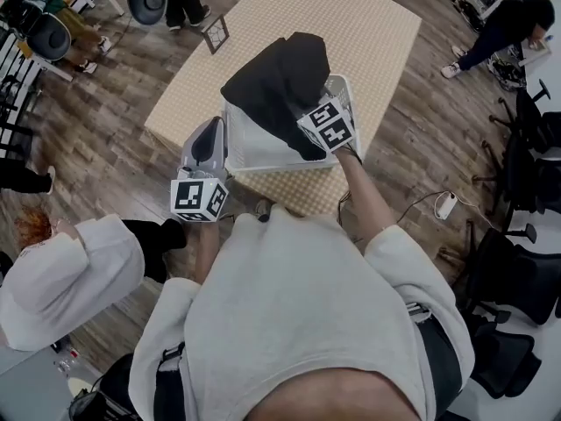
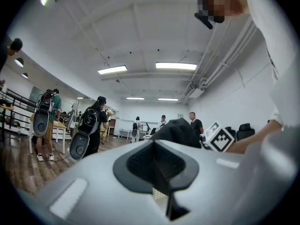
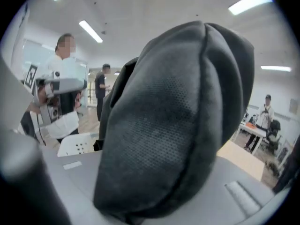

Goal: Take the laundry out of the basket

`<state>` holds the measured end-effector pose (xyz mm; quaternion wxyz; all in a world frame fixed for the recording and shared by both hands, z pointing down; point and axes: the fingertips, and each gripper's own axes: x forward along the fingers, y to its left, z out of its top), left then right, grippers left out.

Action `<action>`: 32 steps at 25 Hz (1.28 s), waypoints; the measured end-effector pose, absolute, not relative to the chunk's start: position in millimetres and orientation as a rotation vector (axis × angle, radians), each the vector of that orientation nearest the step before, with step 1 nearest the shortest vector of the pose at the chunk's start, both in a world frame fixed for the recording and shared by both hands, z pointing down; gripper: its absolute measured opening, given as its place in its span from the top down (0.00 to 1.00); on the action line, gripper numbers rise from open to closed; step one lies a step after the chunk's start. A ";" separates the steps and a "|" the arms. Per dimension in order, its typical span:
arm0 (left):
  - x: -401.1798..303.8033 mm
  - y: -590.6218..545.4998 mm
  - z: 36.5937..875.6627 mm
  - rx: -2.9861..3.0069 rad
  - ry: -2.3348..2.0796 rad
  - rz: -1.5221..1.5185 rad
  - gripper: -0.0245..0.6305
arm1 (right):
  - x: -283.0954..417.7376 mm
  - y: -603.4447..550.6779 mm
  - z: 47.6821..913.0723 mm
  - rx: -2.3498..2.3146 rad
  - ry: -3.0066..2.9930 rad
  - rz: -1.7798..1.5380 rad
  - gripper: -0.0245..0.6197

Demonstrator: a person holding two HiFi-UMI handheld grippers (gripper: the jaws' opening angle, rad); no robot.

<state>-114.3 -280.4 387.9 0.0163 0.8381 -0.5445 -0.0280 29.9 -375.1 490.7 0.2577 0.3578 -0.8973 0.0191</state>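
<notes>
The right claw [image 1: 321,132] is clamped on a bunched fold of the black garment [image 1: 280,82]. In the right gripper view the cloth bulges thickly over the claw [image 3: 140,205] and hides both tips. The garment hangs raised over the white basket [image 1: 263,167], which stands near the front edge of the pale surface [image 1: 351,24], and its lower end seems to trail inside or against the far rim. The left claw [image 1: 205,147] sits just beside the basket's left wall with its jaws together on nothing; I cannot tell whether it touches the wall. The main risk I see is the trailing cloth snagging on the rim, which could drag or tip the light, unsteadied basket towards that edge. The bite is also on a thick, soft wad, so the fabric could slide out and drop back in.
</notes>
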 end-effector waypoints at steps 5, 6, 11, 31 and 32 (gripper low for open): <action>-96.4 -271.5 386.0 2.617 -1.686 -0.058 0.95 | 52.0 -360.8 449.1 1.162 -2.709 0.352 0.80; -93.5 -270.7 386.3 2.619 -1.684 -0.052 0.95 | 54.9 -357.9 442.0 1.180 -2.743 0.375 0.80; -68.9 -264.6 387.4 2.625 -1.679 -0.023 0.95 | 77.2 -345.8 426.1 1.242 -2.788 0.332 0.80; -43.4 -206.3 375.2 2.670 -1.672 -0.063 0.95 | 96.6 -272.0 356.2 1.307 -2.898 0.099 0.80; -46.7 -198.2 374.5 2.675 -1.665 -0.072 0.95 | 94.7 -262.8 349.8 1.320 -2.899 0.076 0.80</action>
